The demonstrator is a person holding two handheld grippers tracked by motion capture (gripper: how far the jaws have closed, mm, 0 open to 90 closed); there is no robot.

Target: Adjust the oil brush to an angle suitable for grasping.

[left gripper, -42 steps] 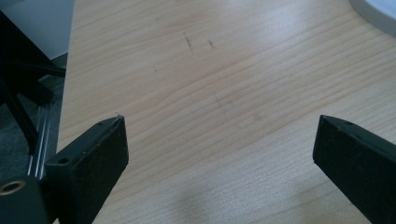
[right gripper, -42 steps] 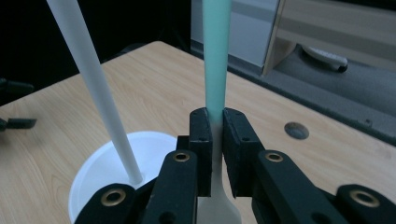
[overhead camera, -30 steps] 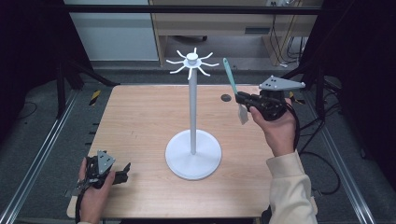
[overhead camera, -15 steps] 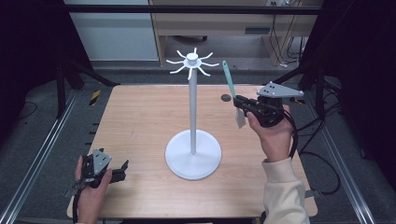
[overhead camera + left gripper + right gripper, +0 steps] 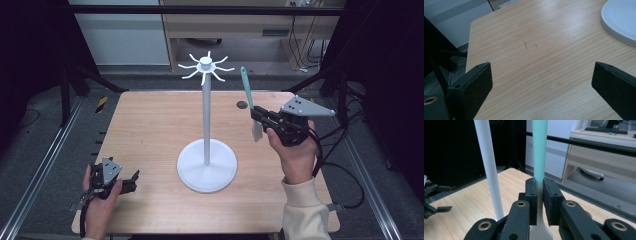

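Two grippers | right gripper (image 5: 260, 119) clamps spatula (image 5: 246, 90) upright, right of centre, now nearer stand (image 5: 206, 120), likely for hanging | left gripper (image 5: 131, 181) wide open, empty, now lower left.

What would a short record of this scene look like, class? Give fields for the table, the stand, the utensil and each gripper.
table: light wood, seen from above
stand: white, round base, thin pole, hooks spread at the top
utensil: green handle pointing up, pale flat end hanging below the jaws, held clear of the table to the right of the pole
right gripper: shut on the utensil's handle, raised above the table
left gripper: open, nothing between its jaws, low at the table's near left corner
dark spot: small, on the table past the stand
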